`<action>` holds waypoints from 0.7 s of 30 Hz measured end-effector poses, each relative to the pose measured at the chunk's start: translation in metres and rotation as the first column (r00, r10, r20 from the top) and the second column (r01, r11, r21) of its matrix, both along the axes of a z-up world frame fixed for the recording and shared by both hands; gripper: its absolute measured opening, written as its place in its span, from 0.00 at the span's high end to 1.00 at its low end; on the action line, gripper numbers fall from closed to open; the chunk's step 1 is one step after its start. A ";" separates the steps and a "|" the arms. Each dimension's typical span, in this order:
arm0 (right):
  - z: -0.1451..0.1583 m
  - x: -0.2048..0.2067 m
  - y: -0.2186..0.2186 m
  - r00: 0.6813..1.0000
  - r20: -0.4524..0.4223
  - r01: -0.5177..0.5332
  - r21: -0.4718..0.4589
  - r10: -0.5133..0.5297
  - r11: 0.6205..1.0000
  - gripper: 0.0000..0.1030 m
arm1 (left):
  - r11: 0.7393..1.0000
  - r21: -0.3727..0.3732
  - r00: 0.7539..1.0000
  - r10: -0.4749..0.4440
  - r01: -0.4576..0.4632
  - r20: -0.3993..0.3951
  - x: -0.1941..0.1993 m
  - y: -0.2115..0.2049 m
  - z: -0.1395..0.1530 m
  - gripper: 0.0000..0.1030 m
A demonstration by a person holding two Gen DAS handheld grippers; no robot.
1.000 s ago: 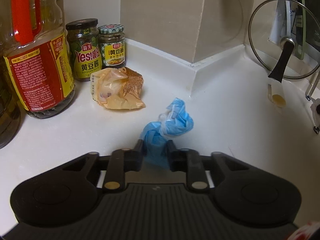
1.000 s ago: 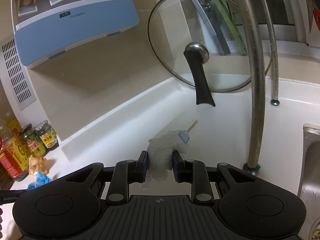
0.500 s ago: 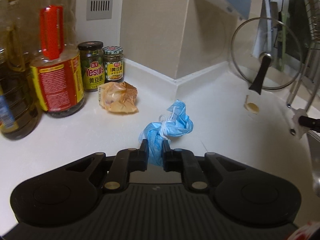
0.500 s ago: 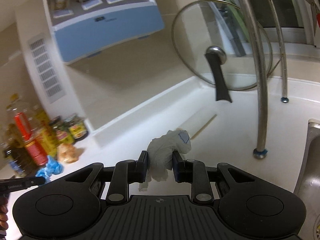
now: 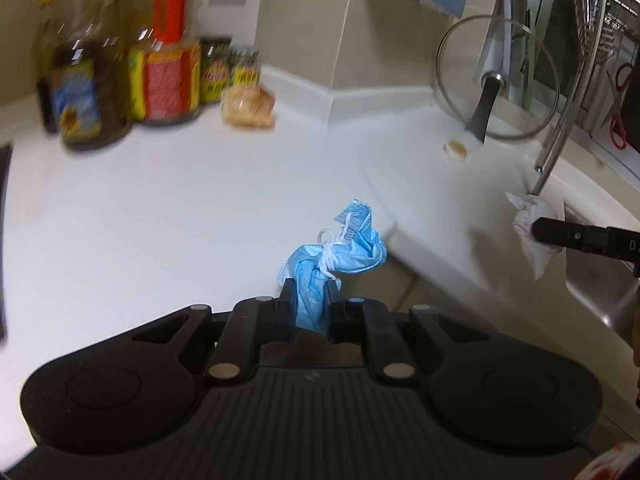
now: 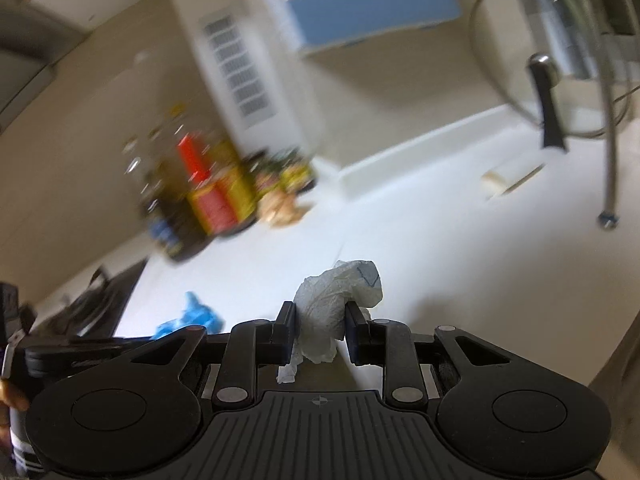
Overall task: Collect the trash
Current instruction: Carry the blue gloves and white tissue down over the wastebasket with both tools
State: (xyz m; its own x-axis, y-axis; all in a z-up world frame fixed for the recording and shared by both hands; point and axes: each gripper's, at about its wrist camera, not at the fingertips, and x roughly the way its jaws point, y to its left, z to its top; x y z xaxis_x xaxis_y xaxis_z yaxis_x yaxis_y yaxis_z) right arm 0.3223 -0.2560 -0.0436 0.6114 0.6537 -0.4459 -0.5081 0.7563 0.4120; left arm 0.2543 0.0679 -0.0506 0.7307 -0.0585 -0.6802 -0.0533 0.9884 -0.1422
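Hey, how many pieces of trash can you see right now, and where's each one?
3: a blue face mask in the left gripper, a white tissue in the right gripper, and a crumpled wrapper on the counter beside the jars. More may be hidden.

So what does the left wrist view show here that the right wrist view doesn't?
Only the left wrist view: the sink at the right edge, red scissors hanging by the rack, and the counter's front edge with floor below.

Only the right wrist view: the dark stovetop at the left end of the counter, and a hand at the frame's left edge.

Both: the blue mask clamped in the left gripper, the crumpled white tissue clamped in the right gripper, the oil bottles, the orange wrapper, the glass lid.
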 end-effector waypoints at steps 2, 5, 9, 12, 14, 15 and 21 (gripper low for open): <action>-0.008 -0.014 0.008 0.999 -0.019 -0.049 -0.018 0.048 0.999 0.75 | 1.000 -0.016 0.999 0.020 -0.020 -0.035 -0.016 -0.001 -0.010 0.89; -0.022 -0.033 0.018 0.994 -0.049 -0.105 -0.045 0.102 0.993 0.75 | 0.998 -0.032 0.995 0.050 -0.053 -0.092 -0.033 -0.003 -0.027 0.89; -0.041 -0.048 0.032 0.984 -0.084 -0.163 -0.087 0.156 0.983 0.75 | 0.995 -0.042 0.986 0.085 -0.092 -0.144 -0.051 -0.006 -0.049 0.89; -0.058 -0.055 0.042 0.977 -0.112 -0.194 -0.118 0.182 0.974 0.75 | 0.992 -0.041 0.978 0.111 -0.120 -0.175 -0.058 -0.007 -0.066 0.89; -0.069 -0.058 0.047 0.972 -0.130 -0.212 -0.134 0.195 0.968 0.75 | 0.990 -0.043 0.973 0.126 -0.136 -0.195 -0.060 -0.007 -0.077 0.89; -0.074 -0.058 0.049 0.971 -0.140 -0.216 -0.141 0.196 0.966 0.75 | 0.988 -0.043 0.969 0.133 -0.145 -0.206 -0.060 -0.007 -0.084 0.89; -0.104 -0.058 0.058 0.960 -0.196 -0.235 -0.176 0.200 0.956 0.75 | 0.983 -0.044 0.952 0.159 -0.176 -0.262 -0.055 -0.006 -0.119 0.89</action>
State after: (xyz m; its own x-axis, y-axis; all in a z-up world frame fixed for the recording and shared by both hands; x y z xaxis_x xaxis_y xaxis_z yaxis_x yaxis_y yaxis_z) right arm 0.2638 -0.1982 -0.1472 0.3650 0.6512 -0.6653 -0.6030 0.7099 0.3639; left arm 0.1989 0.0623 -0.1694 0.5354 -0.0015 -0.8446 -0.2604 0.9510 -0.1667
